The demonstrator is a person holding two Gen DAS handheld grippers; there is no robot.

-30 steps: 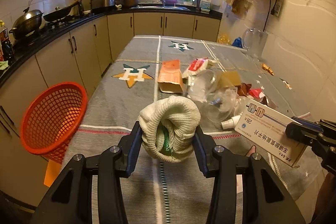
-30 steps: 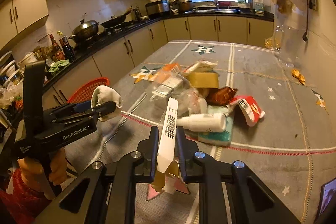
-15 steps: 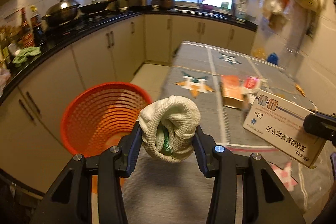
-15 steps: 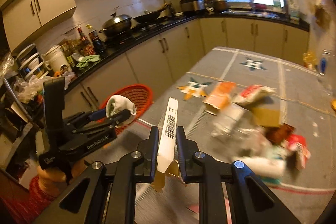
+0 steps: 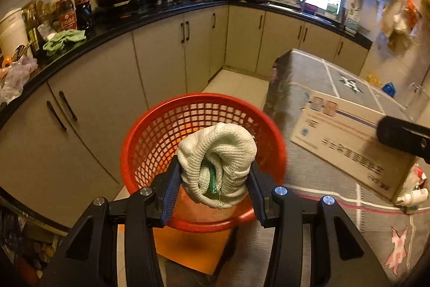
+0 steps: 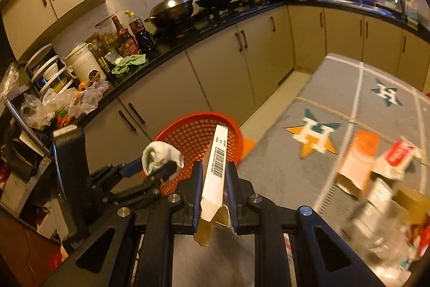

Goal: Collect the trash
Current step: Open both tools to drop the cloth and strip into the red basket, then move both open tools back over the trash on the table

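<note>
My left gripper (image 5: pixel 213 171) is shut on a balled white knitted sock (image 5: pixel 217 166) with a green patch inside, held right over the mouth of the orange mesh basket (image 5: pixel 150 149). My right gripper (image 6: pixel 213 174) is shut on a flat white medicine box (image 6: pixel 216 166) held edge-up, its barcode facing me. In the left wrist view the same box (image 5: pixel 346 144) hangs at the right, over the table edge. The right wrist view shows the left gripper (image 6: pixel 161 166) with the sock (image 6: pixel 161 156) at the near rim of the basket (image 6: pixel 199 136).
The basket stands on the floor between the cabinets (image 5: pixel 113 98) and the table with its grey star-patterned cloth (image 6: pixel 349 131). More trash lies on the table at the right: an orange carton (image 6: pixel 360 160), a red-and-white packet (image 6: pixel 397 152), blurred wrappers. Black countertop (image 5: pixel 88 45) carries pans and bottles.
Both grippers swung left from the trash pile on the table toward the basket. The sock now hangs over the basket's mouth, and the box has followed close behind. Both grips are unchanged.
</note>
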